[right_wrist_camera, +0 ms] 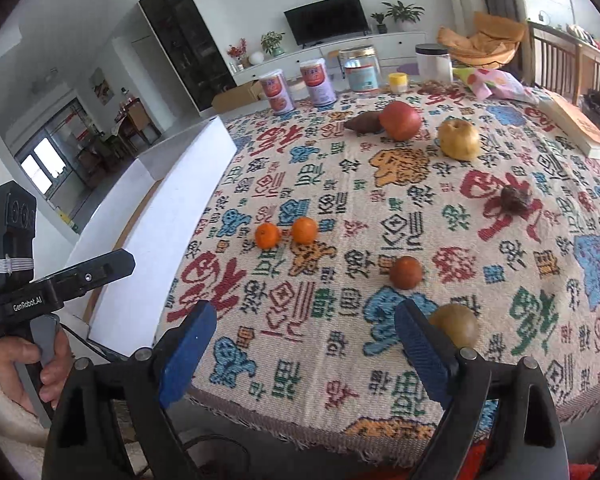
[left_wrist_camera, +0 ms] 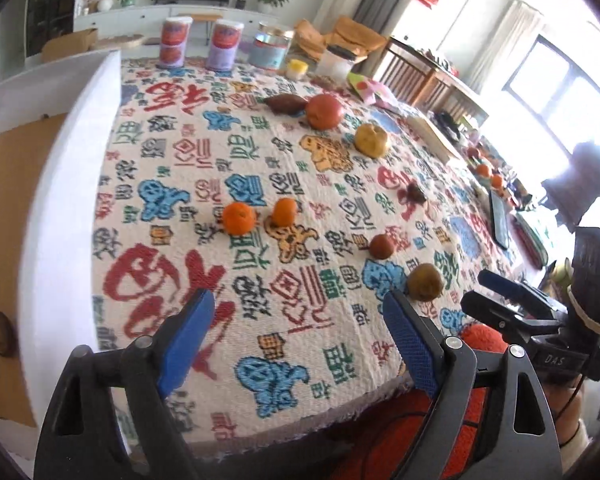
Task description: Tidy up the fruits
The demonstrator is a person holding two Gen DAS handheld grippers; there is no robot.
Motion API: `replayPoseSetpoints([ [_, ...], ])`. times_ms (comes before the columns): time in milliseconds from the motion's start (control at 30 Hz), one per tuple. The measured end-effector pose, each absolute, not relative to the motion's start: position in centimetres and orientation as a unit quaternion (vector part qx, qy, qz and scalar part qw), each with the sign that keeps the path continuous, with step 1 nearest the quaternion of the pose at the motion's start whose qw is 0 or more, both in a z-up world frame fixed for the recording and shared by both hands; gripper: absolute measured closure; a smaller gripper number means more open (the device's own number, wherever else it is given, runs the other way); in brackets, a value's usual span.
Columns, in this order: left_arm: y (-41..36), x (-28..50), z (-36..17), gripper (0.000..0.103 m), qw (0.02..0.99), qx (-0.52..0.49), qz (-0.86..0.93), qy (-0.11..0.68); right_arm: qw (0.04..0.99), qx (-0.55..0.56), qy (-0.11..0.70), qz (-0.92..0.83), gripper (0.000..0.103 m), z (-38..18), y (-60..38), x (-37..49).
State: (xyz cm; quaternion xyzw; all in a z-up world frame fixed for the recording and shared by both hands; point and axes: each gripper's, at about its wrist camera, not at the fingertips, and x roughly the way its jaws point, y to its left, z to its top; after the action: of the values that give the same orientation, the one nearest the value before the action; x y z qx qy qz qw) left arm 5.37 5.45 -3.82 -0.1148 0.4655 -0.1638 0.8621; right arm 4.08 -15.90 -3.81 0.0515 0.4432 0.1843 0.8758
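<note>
Fruits lie spread on a patterned tablecloth (left_wrist_camera: 180, 184). Two small oranges (left_wrist_camera: 239, 219) (left_wrist_camera: 285, 212) sit side by side in the middle; they also show in the right wrist view (right_wrist_camera: 267, 236) (right_wrist_camera: 304, 230). A red apple (left_wrist_camera: 324, 111), a yellow pear (left_wrist_camera: 372, 140) and a dark sweet potato (left_wrist_camera: 286, 103) lie farther back. A brown-red round fruit (right_wrist_camera: 406, 272), a brownish pear (right_wrist_camera: 456, 325) and a dark shrivelled fruit (right_wrist_camera: 515, 199) lie nearer on the right. My left gripper (left_wrist_camera: 300, 344) is open and empty above the near edge. My right gripper (right_wrist_camera: 304, 356) is open and empty there too.
Tins (right_wrist_camera: 278, 92) (right_wrist_camera: 318, 81), jars (right_wrist_camera: 360, 68) (right_wrist_camera: 433, 61) and a yellow cup (right_wrist_camera: 397, 82) stand at the table's far edge. A book (right_wrist_camera: 580, 128) lies at the right. A white box wall (left_wrist_camera: 60, 200) borders the table's left side.
</note>
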Motion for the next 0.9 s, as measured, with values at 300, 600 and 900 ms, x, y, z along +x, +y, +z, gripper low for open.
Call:
replayPoseSetpoints([
  [300,-1.1,8.1,-10.5,0.015,0.883,-0.002,-0.120,0.454,0.893,-0.008,0.438,-0.104,0.009,-7.9,-28.1,3.3],
  [600,-2.2,8.9,-12.0,0.012,0.897,0.045,-0.093,0.431,0.895,0.033,0.435,-0.095,0.009,-8.5,-31.0,4.5],
  [900,-2.4,9.3,-12.3,0.006,0.896,0.048,-0.083,0.433,0.883,0.044,0.460,-0.089,0.009,-9.5,-31.2,4.9],
])
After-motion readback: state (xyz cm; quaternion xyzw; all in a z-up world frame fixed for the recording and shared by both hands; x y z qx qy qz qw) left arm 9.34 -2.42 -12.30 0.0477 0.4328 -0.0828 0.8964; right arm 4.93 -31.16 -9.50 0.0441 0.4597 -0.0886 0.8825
